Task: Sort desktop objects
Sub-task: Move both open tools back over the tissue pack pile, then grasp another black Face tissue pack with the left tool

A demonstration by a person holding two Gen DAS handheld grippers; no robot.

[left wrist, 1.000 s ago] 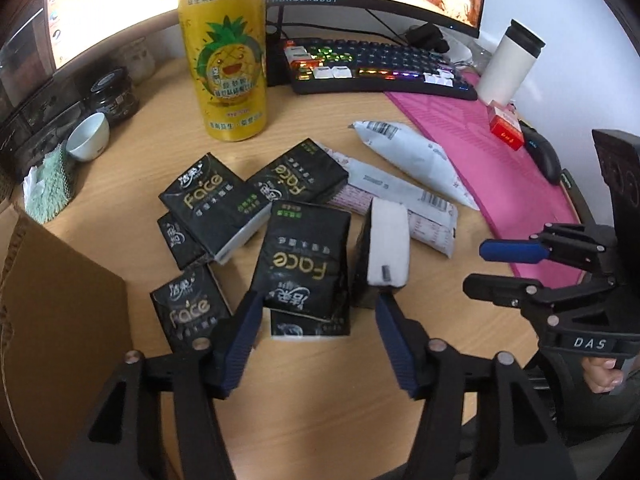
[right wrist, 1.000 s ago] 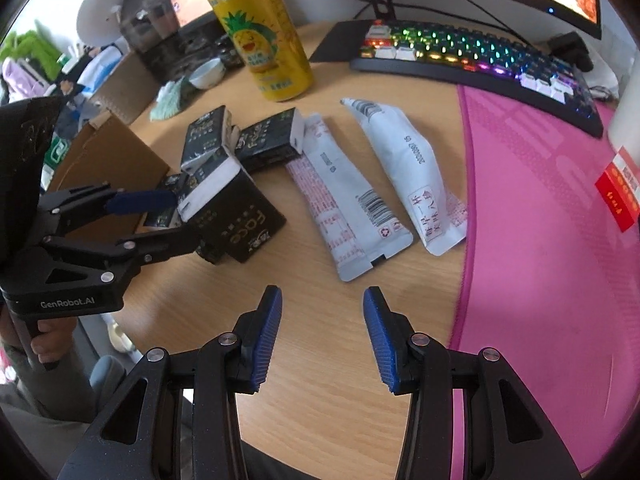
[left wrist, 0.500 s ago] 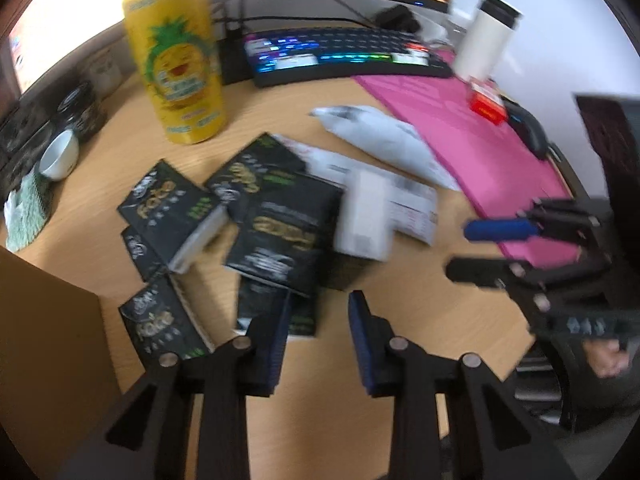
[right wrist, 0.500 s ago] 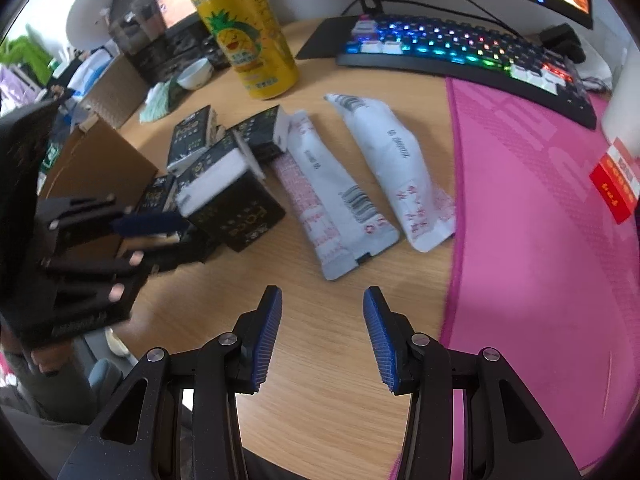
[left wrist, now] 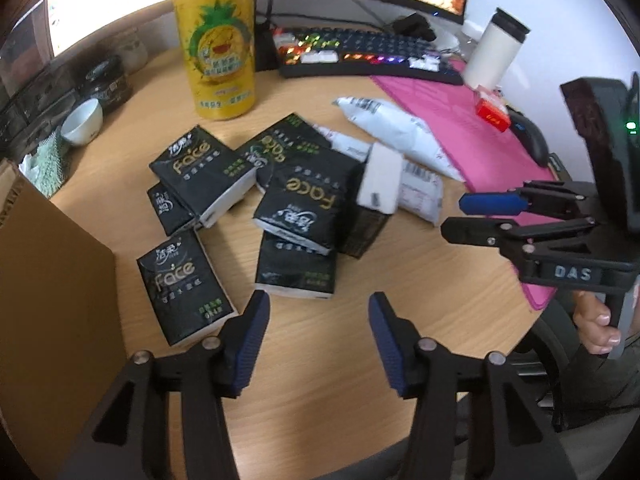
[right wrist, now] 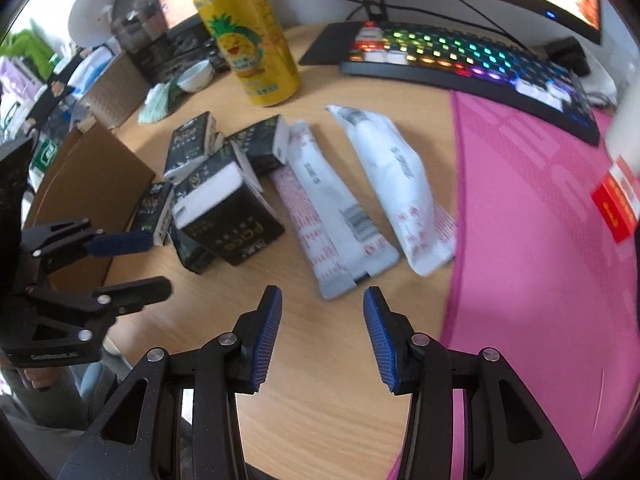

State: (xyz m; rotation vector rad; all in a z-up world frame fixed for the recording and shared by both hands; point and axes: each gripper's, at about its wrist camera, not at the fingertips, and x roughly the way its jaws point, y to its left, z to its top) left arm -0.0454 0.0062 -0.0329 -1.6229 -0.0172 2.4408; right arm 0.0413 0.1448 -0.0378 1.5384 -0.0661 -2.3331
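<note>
Several black tissue packs lie heaped on the wooden desk, one of them nearest the cardboard box. My left gripper hovers just short of the heap; its jaws are opening and nothing sits between them. Two white pouches lie side by side to the right of the packs. My right gripper hangs over bare wood just below the pouches, open and empty. Each gripper shows in the other's view, the left gripper at left and the right gripper at right.
A tall yellow can stands behind the heap. A lit keyboard and monitor line the back, a pink mat covers the right side. A white tumbler, red box, mouse and small bowl also sit around.
The left gripper's jaws closed to a narrow gap and have widened again, empty throughout. The left wrist view swung and came back. The right gripper has kept its place and opening.
</note>
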